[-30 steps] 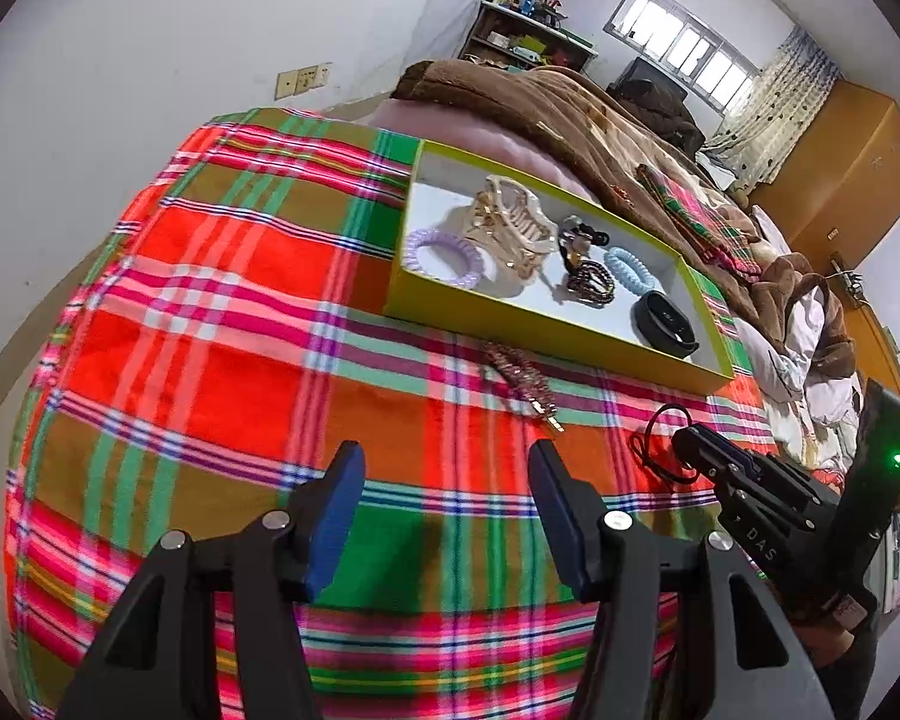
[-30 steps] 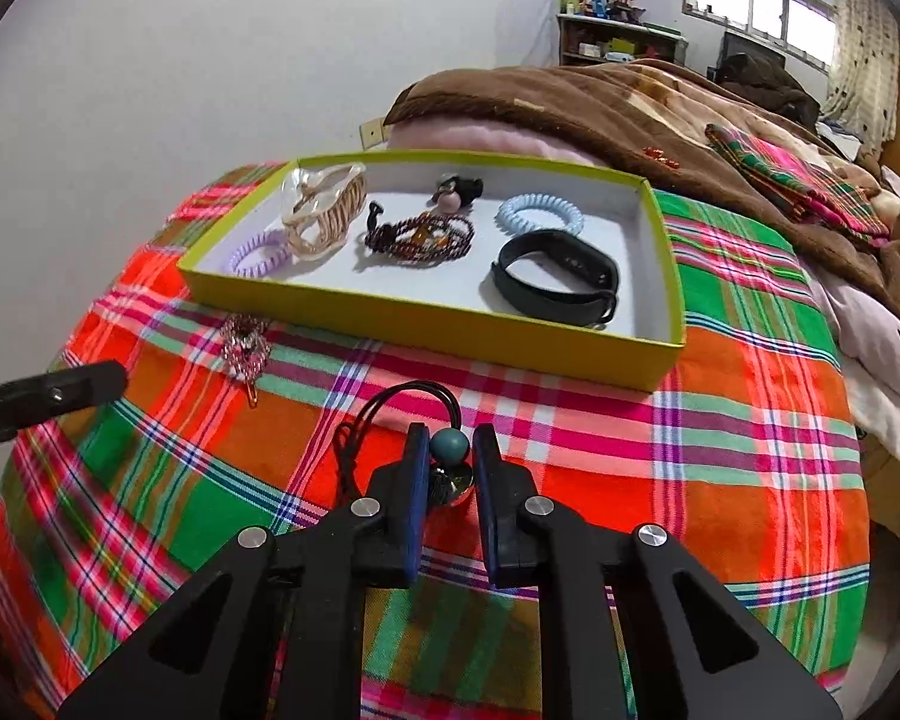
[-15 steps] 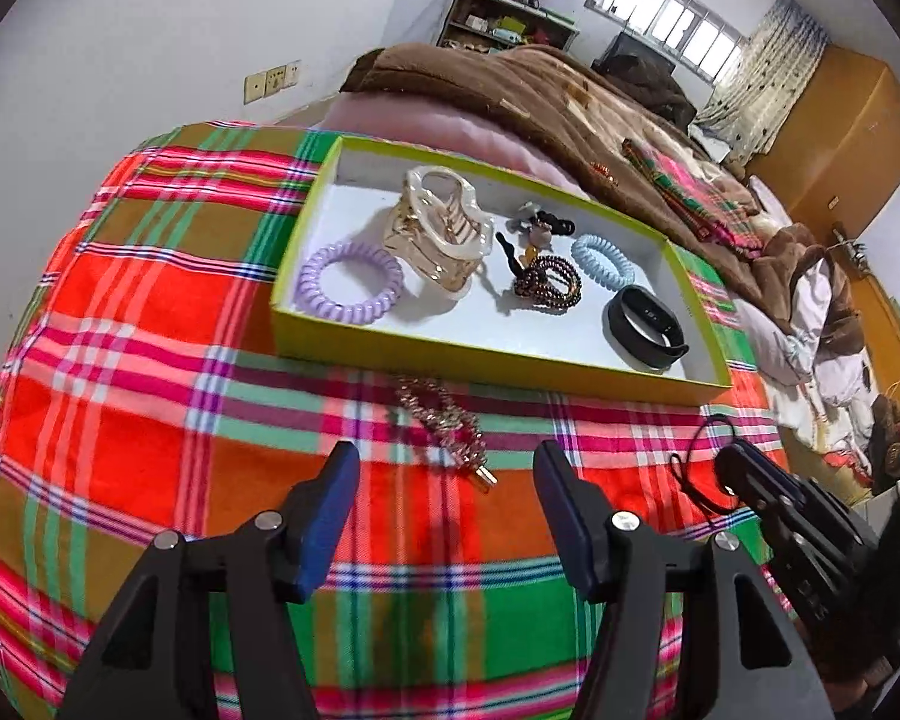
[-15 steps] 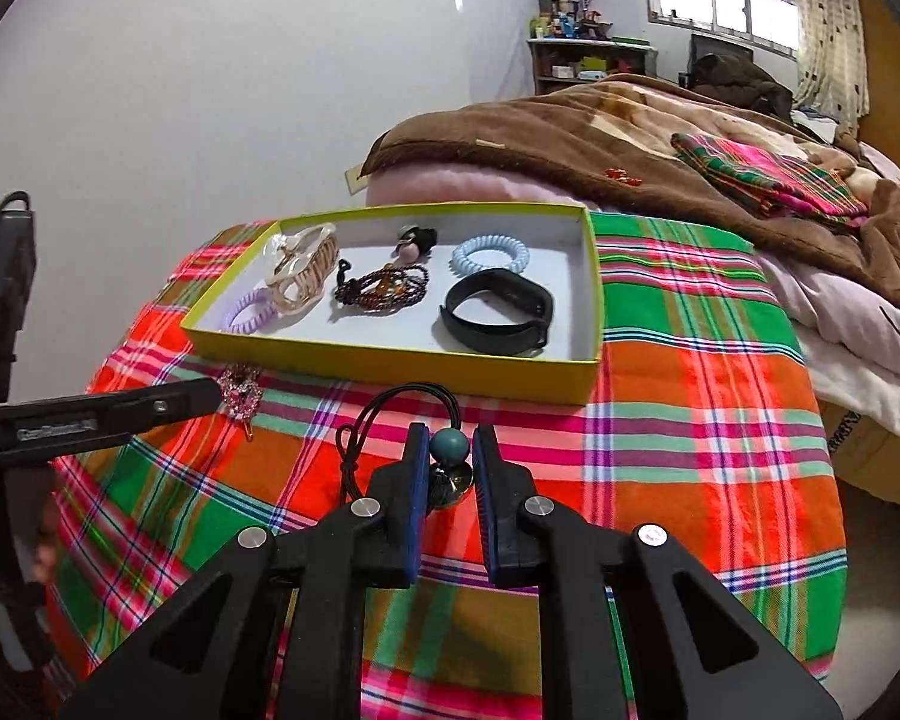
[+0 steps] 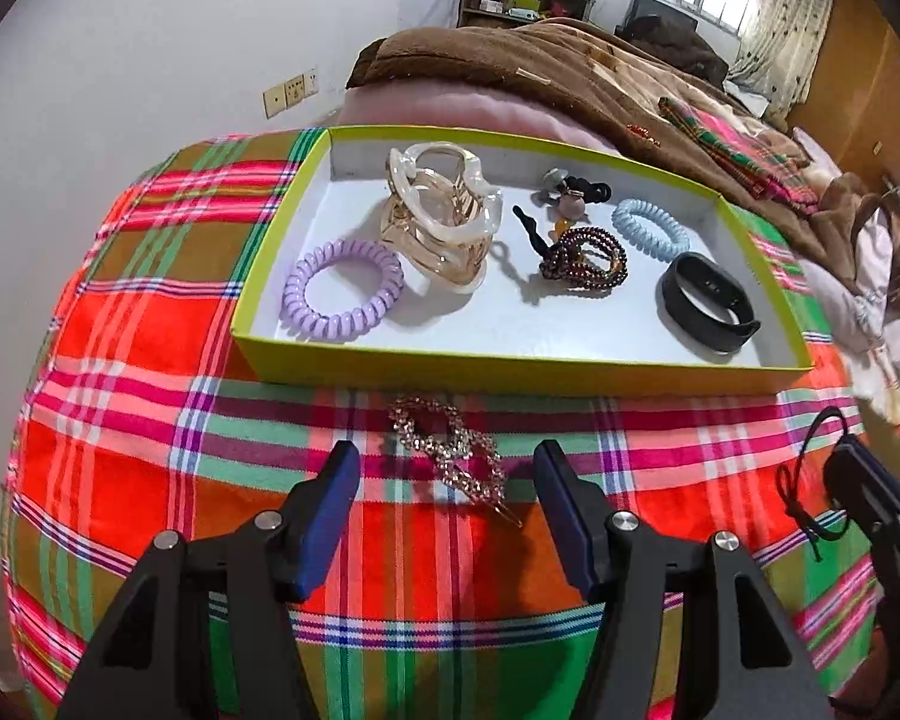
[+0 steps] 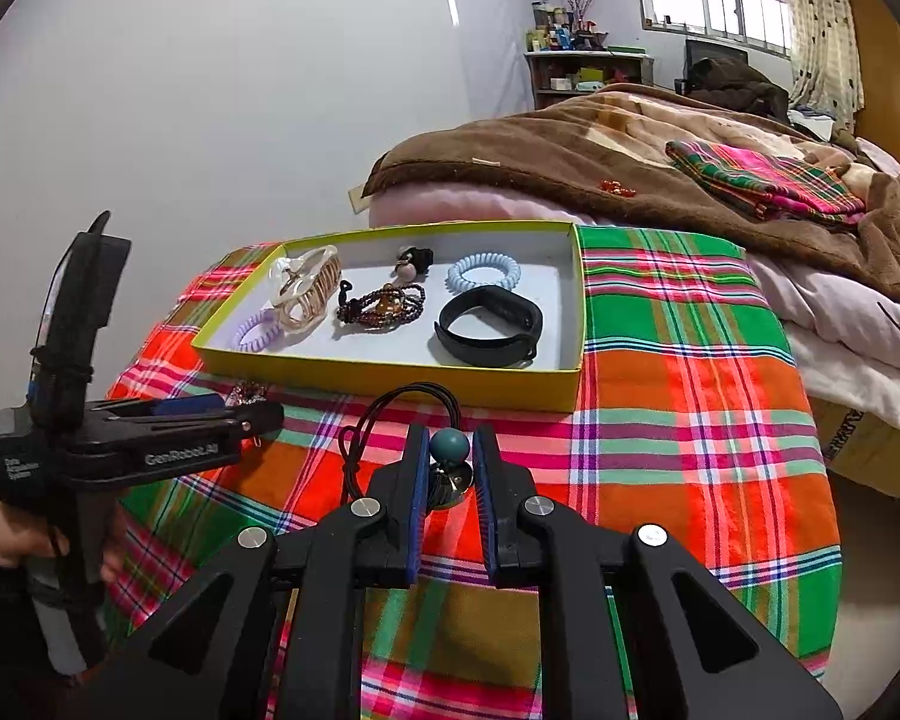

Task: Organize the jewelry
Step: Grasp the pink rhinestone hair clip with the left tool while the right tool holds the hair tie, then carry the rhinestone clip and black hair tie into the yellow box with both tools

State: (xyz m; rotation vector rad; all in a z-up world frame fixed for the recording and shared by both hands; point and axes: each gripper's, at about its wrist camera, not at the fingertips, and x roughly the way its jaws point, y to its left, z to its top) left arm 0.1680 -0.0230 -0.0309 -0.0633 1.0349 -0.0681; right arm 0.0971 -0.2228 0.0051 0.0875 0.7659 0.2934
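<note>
A sparkly rhinestone hair clip point(image 5: 450, 456) lies on the plaid cloth in front of the yellow-green tray point(image 5: 510, 369). My left gripper point(image 5: 447, 468) is open, with the clip between its blue fingertips and untouched by the pads. My right gripper point(image 6: 452, 447) is shut on the teal bead point(image 6: 449, 444) of a black cord point(image 6: 390, 402) that loops over the cloth. In the left wrist view the right gripper point(image 5: 858, 480) and its cord point(image 5: 807, 456) sit at the right edge. The right wrist view shows the left gripper point(image 6: 264, 414) side-on beside the clip point(image 6: 247, 390).
The tray point(image 6: 390, 375) holds a purple coil tie point(image 5: 342, 294), a clear claw clip point(image 5: 444, 222), a dark bead bracelet point(image 5: 585, 252), a blue coil tie point(image 5: 650, 230) and a black band point(image 5: 708, 303). A bed with a brown blanket point(image 6: 570, 138) lies behind. The wall is at left.
My left gripper has moved in toward the tray, and the rhinestone clip now lies between its fingertips. The right gripper keeps its hold on the bead and has drawn back slightly.
</note>
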